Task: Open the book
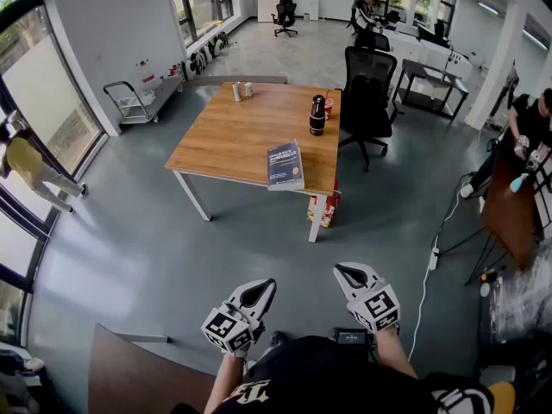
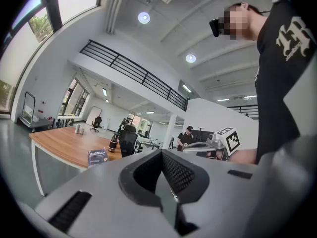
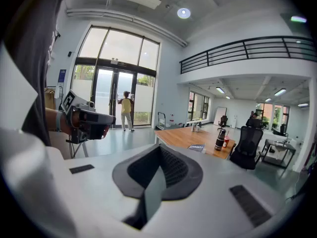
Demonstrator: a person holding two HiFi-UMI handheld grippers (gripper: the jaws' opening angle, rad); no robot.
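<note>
One book (image 1: pixel 285 164), closed with its dark blue cover upward, is shown lying flat at the near edge of the wooden table (image 1: pixel 226 136), close to the near right corner. Behind it a dark bottle (image 1: pixel 317 115) is seen standing upright, with a red cup (image 1: pixel 329 106) just beside it, and two small containers (image 1: pixel 241 90) are placed at the far edge. A black office chair (image 1: pixel 366 93) is drawn up at the table's right side, and a red box (image 1: pixel 324 207) is seen on the grey floor below the near right corner. The left gripper (image 1: pixel 259 293) and the right gripper (image 1: pixel 351 276) are held side by side well short of the table, close to the person's body. The jaws of each are pressed together, and nothing is held between them.
</note>
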